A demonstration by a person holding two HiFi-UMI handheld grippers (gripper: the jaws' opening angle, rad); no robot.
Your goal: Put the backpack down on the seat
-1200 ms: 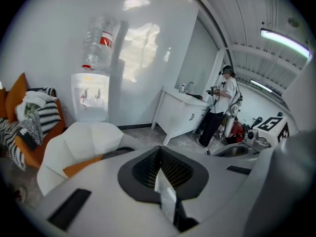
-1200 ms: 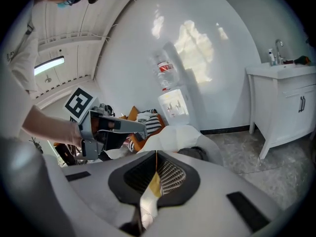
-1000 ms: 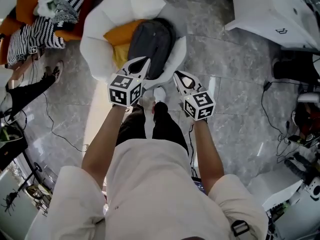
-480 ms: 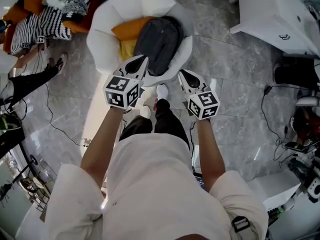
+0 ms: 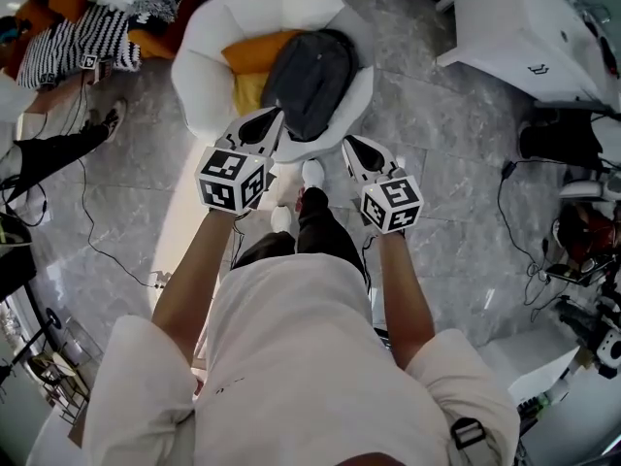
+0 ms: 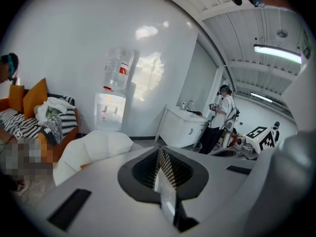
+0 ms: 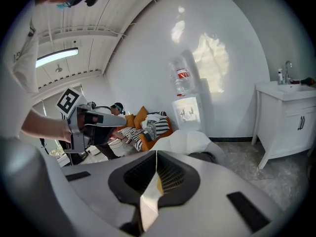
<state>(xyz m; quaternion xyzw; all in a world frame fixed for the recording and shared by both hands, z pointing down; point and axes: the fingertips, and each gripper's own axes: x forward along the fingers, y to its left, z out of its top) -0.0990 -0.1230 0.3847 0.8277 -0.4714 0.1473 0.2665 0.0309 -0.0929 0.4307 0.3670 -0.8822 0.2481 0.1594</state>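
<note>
While slumped, the backpack (image 5: 309,83) seems dark grey.

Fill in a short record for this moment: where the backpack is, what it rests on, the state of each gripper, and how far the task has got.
backpack: dark grey backpack, lying on the seat
seat: white armchair, with an orange cushion beside the backpack
left gripper: jaws together, nothing between them
right gripper: jaws together, nothing between them
contact: neither gripper touches the backpack; both are in front of the armchair
task status: backpack is down on the seat
</note>
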